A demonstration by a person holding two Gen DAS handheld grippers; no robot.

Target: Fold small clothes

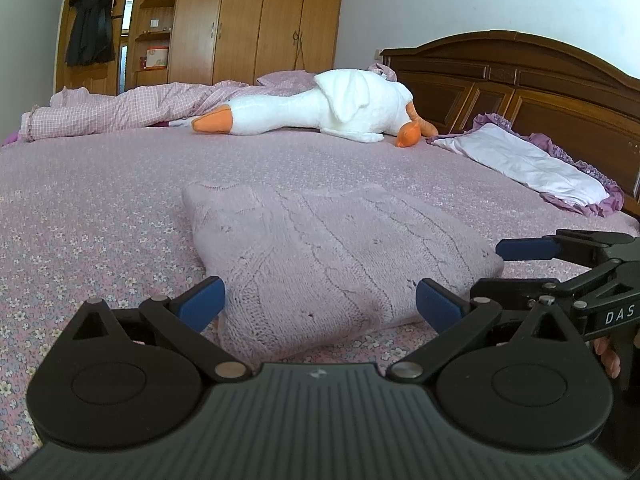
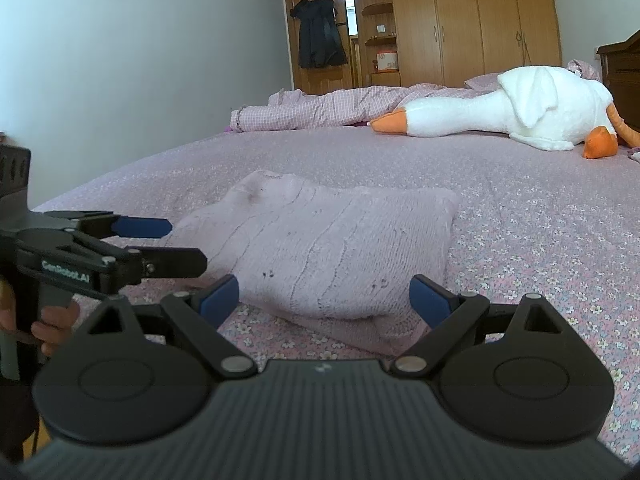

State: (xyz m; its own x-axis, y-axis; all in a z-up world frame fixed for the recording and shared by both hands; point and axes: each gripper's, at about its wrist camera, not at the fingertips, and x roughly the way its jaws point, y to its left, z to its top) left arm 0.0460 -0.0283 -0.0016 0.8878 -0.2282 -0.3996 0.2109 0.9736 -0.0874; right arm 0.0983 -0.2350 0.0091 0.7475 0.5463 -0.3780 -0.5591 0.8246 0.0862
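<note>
Reading "GenRobot.AI" on left tool (image 2: 168,244); "DAS" on right tool (image 1: 500,268).

Home bedroom: double bed with floral purple sheet (image 1: 100,184), carved wooden headboard (image 1: 520,84), wooden wardrobe (image 1: 256,20) along the wall, dark garment (image 1: 90,26) hanging, plush goose (image 1: 320,112) by the pillow (image 1: 520,164).

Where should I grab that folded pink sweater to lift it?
Take the knit sweater by its near folded edge, coming in low from the front with the right gripper. That edge is thick, raised off the bedspread and sits between the open jaws.
</note>
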